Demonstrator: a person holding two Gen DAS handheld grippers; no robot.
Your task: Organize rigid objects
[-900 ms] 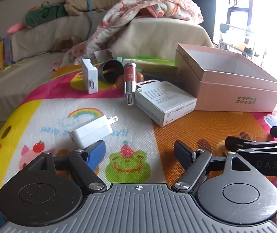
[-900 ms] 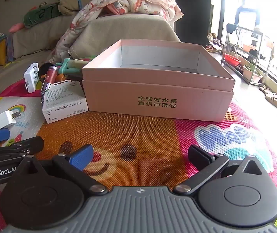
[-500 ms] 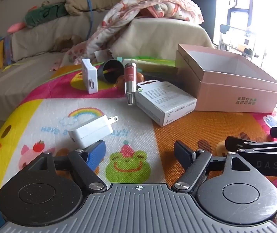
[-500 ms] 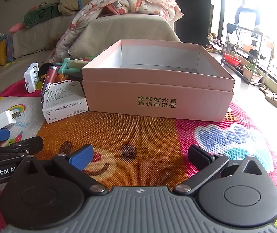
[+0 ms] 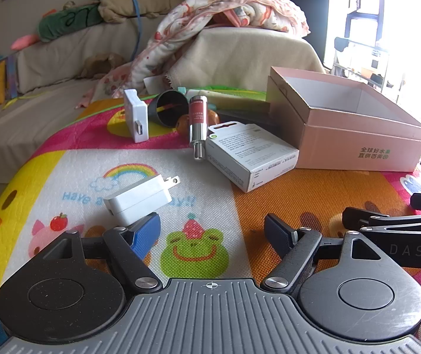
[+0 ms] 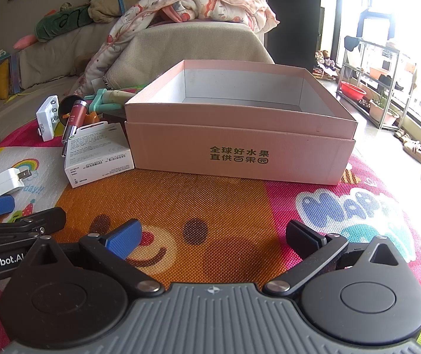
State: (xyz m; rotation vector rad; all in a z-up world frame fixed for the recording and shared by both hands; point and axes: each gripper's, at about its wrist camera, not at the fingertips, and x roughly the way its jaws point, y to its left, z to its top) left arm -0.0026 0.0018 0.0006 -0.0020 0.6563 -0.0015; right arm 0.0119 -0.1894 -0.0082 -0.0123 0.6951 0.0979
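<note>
— Left gripper (image 5: 211, 230)?
— Spread wide, empty, hovering low over the colourful cartoon-print play mat (image 5: 198, 247). Blue pad of one finger (image 5: 147, 231) just beside the white two-prong wall charger (image 5: 138, 197); touching or not, cannot tell.
— Right gripper (image 6: 213, 236)?
— Also wide apart, holding nothing, low over the orange patch of mat, facing the open pink cardboard box with green lettering (image 6: 240, 150).
— Anything inside that box?
— Only white inner walls visible; floor mostly hidden.
— Rest of the items?
— Flat white product carton with printed text (image 5: 250, 155) lying just left of the pink box, apparently against it. Red-and-silver cylindrical tube (image 5: 197, 125) leaning by the carton's far corner. Behind it, black cup on its side (image 5: 169, 110), and white rectangular adapter with USB port (image 5: 135, 115) standing upright on edge. Beige sofa with floral blanket (image 5: 225, 14) beyond.
</note>
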